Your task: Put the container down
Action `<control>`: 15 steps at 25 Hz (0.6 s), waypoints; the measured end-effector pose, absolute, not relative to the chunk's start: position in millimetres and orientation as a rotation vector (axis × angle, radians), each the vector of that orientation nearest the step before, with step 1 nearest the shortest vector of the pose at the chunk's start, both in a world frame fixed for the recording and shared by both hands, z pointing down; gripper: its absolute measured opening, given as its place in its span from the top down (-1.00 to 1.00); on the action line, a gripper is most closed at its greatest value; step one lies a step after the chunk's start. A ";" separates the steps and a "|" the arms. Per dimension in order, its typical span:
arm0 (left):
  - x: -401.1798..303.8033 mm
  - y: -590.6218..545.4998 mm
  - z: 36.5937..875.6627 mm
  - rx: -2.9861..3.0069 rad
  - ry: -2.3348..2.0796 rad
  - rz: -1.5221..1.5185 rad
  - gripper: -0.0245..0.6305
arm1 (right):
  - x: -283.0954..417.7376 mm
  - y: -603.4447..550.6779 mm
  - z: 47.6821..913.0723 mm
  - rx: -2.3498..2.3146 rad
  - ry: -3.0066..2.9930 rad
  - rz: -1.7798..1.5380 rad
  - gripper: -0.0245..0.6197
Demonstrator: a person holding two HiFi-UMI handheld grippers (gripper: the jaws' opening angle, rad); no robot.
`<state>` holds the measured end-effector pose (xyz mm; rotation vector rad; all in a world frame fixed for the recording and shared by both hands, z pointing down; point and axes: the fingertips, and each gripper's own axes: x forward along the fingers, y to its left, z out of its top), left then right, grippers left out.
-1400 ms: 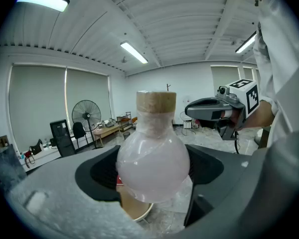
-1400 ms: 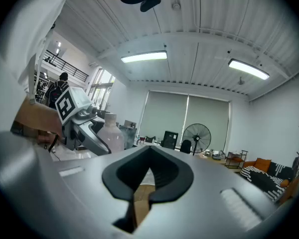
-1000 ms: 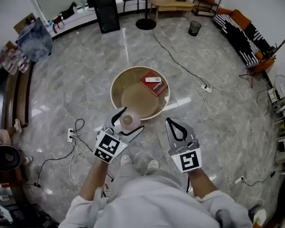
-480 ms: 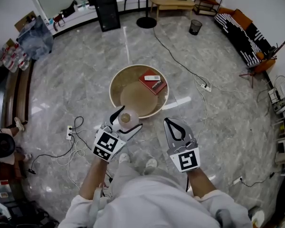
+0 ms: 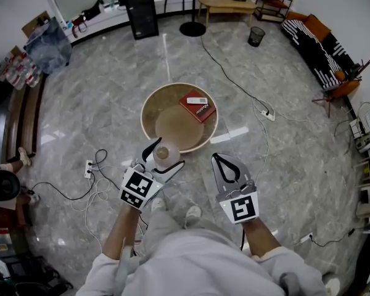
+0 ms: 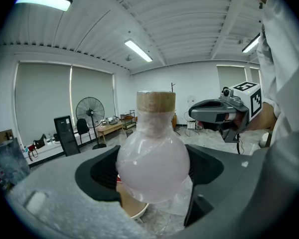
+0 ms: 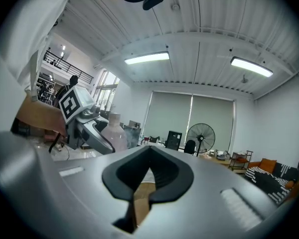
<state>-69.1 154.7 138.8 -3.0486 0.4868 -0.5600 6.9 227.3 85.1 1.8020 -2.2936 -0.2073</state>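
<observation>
book (image 5: 204, 111) on round table (image 5: 149, 111), container (image 5: 166, 154) before it

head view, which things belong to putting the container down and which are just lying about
Job in hand:
- container, held between the left gripper jaws
- round table, the likely landing spot

Lying about:
- red book and remote on the table
- floor cables
- bin
- right gripper, shut and empty
</observation>
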 end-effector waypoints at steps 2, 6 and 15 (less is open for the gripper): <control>-67.9 157.3 139.0 -3.046 0.492 -0.561 -0.30 | 8.6 229.8 85.9 1.797 -2.296 -0.212 0.91; -66.4 160.0 140.0 -3.048 0.502 -0.562 -0.29 | 9.4 232.4 88.5 1.779 -2.303 -0.219 0.91; -65.8 136.8 159.8 -3.073 0.509 -0.576 -0.29 | 8.7 207.6 105.4 1.753 -2.303 -0.183 0.91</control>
